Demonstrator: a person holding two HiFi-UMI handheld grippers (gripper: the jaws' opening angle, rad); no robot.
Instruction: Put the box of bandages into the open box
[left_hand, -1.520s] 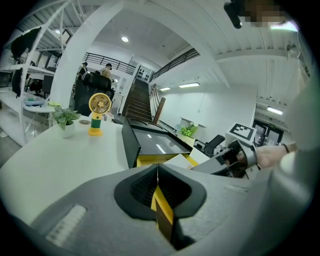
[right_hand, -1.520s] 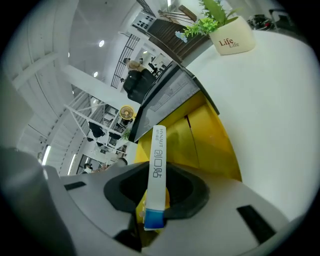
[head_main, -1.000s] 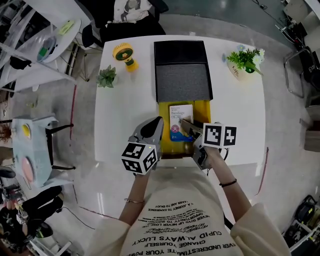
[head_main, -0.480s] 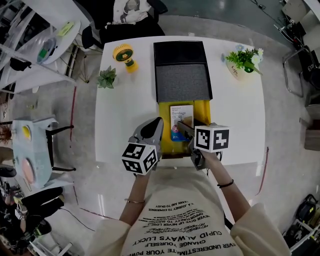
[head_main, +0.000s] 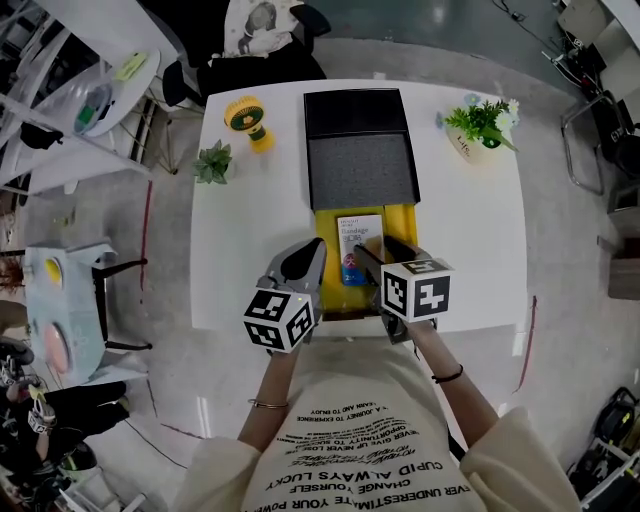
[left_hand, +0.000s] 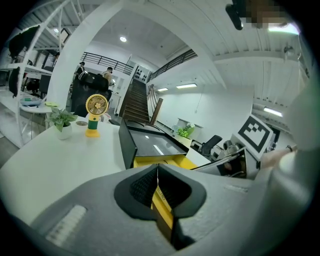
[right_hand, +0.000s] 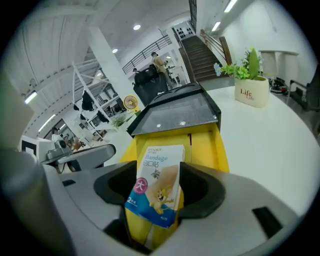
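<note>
The bandage box (head_main: 358, 247), white and blue with a cartoon print, lies in the yellow inside of the open box (head_main: 405, 222). That box's black lid (head_main: 362, 145) stands raised behind it. My right gripper (head_main: 383, 250) hovers over the near end of the open box. Its jaws are opening, and the bandage box (right_hand: 157, 182) lies between them with the pads off it. My left gripper (head_main: 305, 258) is shut on nothing just left of the open box, above its yellow wall (left_hand: 159, 161).
On the white table (head_main: 250, 250) stand a yellow fan (head_main: 246, 115) and a small potted plant (head_main: 213, 160) at the far left. A larger plant in a white pot (head_main: 478, 125) is at the far right. The table's near edge is under my grippers.
The right gripper's jaws have spread apart off the bandage box, and the gripper has drawn back a little toward me. The bandage box stays in the yellow box. The left gripper has not moved.
</note>
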